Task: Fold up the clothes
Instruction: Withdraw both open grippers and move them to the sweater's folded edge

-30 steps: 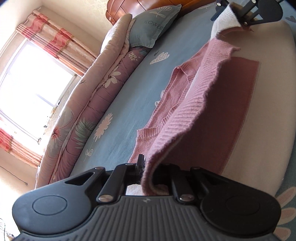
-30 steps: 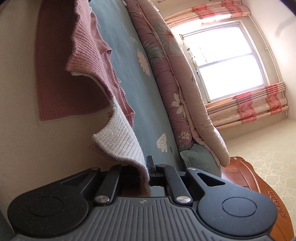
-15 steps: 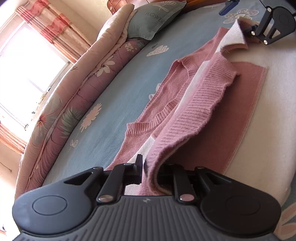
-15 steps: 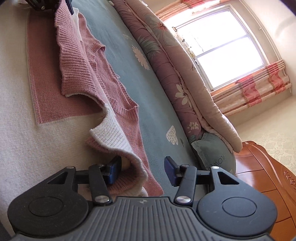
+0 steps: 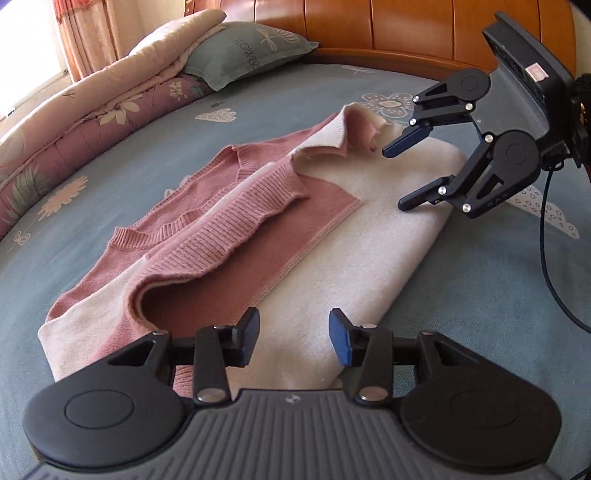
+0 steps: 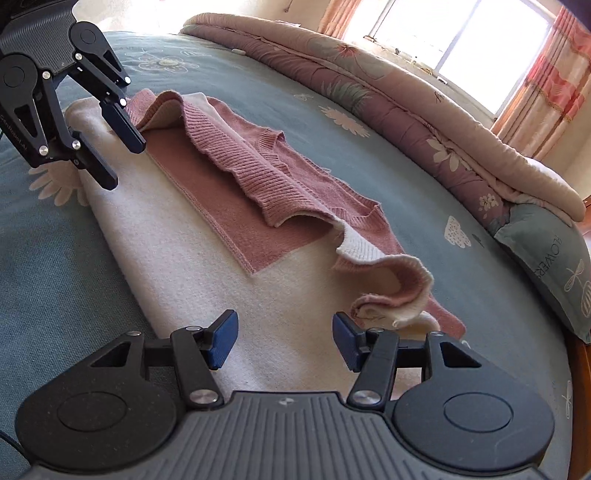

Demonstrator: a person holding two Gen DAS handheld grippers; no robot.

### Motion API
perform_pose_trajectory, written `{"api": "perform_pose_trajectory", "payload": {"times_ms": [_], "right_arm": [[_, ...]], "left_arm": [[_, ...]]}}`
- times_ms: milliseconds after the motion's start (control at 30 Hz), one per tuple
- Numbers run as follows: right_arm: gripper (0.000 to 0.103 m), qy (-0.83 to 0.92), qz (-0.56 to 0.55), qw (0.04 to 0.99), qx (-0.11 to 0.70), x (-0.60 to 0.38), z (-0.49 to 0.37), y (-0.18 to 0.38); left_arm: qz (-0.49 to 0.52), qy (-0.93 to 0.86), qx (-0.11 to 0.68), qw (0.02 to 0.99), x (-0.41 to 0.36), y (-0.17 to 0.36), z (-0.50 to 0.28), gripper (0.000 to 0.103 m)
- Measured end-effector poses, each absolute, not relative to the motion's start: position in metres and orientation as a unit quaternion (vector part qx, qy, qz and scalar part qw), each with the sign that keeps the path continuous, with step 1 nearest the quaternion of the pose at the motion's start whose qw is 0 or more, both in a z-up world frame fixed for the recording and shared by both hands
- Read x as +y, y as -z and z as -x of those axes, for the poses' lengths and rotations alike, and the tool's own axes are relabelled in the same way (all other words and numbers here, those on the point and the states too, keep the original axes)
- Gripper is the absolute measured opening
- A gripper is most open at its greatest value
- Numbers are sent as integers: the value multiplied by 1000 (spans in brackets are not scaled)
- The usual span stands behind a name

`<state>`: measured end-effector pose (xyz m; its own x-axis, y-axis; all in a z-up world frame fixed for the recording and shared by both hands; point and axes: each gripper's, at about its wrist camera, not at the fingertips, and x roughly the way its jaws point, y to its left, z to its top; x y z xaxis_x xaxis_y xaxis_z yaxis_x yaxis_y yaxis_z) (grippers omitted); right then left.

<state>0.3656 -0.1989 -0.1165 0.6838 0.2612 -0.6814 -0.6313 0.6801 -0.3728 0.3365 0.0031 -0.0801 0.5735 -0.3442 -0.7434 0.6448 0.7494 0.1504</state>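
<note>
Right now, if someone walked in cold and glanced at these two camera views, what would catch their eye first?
The pink and cream knitted sweater, partly folded and rumpled along one edge, lying across the grey-blue floral bedsheet. Next, the two black grippers facing each other over its ends, the left gripper and the right gripper, both open and holding nothing. Behind them lie a rolled floral quilt along the bed's window side and a grey pillow against the wooden headboard.

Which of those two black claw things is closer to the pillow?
The right gripper, at the sweater's far end near the grey-green pillow. The left gripper sits at the opposite end.
</note>
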Motion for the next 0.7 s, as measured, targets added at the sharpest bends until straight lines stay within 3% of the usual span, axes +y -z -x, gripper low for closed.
{"api": "perform_pose_trajectory", "payload": {"times_ms": [367, 700], "right_arm": [[68, -162, 270, 907, 280, -223, -437, 96], [69, -202, 231, 898, 317, -238, -388, 107]], "left_arm": [[-129, 176, 346, 912, 36, 60, -422, 42], [-134, 226, 340, 903, 44, 54, -373, 54]]}}
